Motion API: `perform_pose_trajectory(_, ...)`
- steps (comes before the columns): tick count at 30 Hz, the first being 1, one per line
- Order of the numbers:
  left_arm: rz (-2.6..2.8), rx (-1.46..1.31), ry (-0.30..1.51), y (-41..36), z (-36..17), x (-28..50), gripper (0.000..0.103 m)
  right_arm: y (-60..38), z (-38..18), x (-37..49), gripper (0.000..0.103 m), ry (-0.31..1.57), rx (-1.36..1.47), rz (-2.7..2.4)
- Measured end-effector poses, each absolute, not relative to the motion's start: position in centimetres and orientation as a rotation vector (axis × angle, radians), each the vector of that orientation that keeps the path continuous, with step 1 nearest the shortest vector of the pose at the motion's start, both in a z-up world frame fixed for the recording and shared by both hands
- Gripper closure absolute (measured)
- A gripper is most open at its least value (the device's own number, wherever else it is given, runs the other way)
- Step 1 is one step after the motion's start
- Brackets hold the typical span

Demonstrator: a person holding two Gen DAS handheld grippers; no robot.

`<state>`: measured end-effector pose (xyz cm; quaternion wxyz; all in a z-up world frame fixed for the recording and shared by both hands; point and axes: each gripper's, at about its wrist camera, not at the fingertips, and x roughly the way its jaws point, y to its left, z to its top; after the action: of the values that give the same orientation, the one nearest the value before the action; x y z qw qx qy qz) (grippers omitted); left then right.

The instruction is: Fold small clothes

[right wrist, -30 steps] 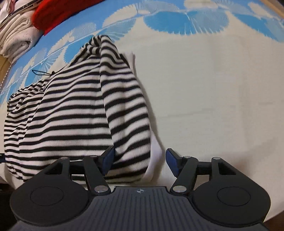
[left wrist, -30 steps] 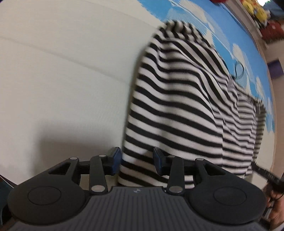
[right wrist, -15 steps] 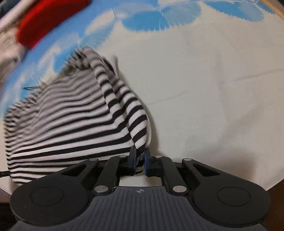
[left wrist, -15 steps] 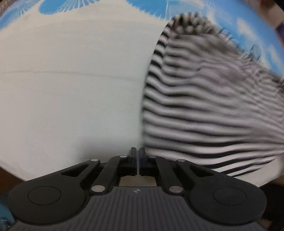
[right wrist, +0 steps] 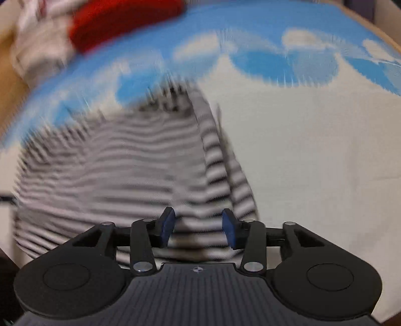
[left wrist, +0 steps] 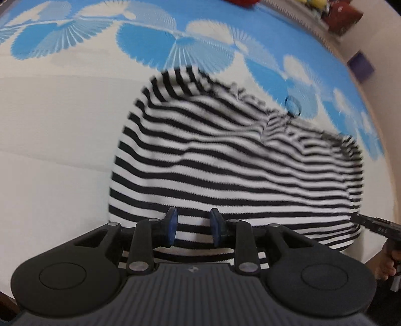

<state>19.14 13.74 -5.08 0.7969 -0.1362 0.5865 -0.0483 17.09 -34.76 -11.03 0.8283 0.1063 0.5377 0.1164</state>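
A black-and-white striped garment [left wrist: 225,160] lies folded on the white and blue patterned cloth [left wrist: 50,150]. My left gripper [left wrist: 193,227] is open, its blue pads over the garment's near edge. The garment also shows, blurred, in the right wrist view [right wrist: 120,170]. My right gripper [right wrist: 198,227] is open over the garment's near right edge. The tip of the right gripper [left wrist: 376,225] and a hand show at the right edge of the left wrist view.
A red cloth [right wrist: 120,22] and a pale folded cloth [right wrist: 42,47] lie at the far left of the surface. A purple box [left wrist: 362,65] and coloured items stand beyond the far right edge.
Both grippers were open, shut half a second ago, the right one on the garment's edge, and have opened again. Both views have swung; the right one is still moving.
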Motion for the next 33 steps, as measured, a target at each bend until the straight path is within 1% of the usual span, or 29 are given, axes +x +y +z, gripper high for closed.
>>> perform_pose_trajectory(1,-0.09,-0.279,1.279,13.5,-5.5,19.4,0.059,-34.4,-11.9,17.2,0.052,1.188,0.193,0.231)
perform_pose_trajectory(3,-0.039,-0.255,1.319,13.2,-6.7,20.0,0.053,-34.3,-12.0,17.3,0.052,1.2,0.205,0.216)
perform_pose_trajectory(6,-0.017,-0.274,1.294,12.9,-6.6,20.5,0.052,-34.2,-10.3,17.6,0.052,1.135,0.222,0.195)
perform_pose_trajectory(10,-0.059,-0.305,1.192,12.4,-4.2,19.2,0.052,-34.3,-7.3,16.6,0.051,0.991,0.196,0.189)
perform_pose_trajectory(13,-0.028,-0.193,1.125,11.6,-2.7,17.6,0.052,-34.5,-5.0,15.3,0.051,0.883,0.118,0.16)
perform_pose_trajectory(15,-0.008,-0.121,1.079,11.1,-1.8,16.5,0.052,-34.9,-4.0,14.9,0.051,0.82,0.131,0.153)
perform_pose_trajectory(17,-0.012,-0.122,1.037,10.9,-1.1,15.6,0.052,-35.7,-2.8,13.8,0.047,0.778,0.179,0.145)
perform_pose_trajectory(23,0.012,-0.186,0.978,10.6,-0.8,13.2,0.052,-37.2,-1.9,11.7,0.042,0.742,0.328,0.104)
perform_pose_trajectory(28,0.046,-0.264,0.976,10.7,-1.9,11.4,0.052,-36.8,-2.1,10.4,0.041,0.732,0.282,0.078)
perform_pose_trajectory(33,0.037,-0.276,0.964,10.1,-2.3,10.5,0.052,-36.9,-2.4,9.7,0.041,0.742,0.251,0.062)
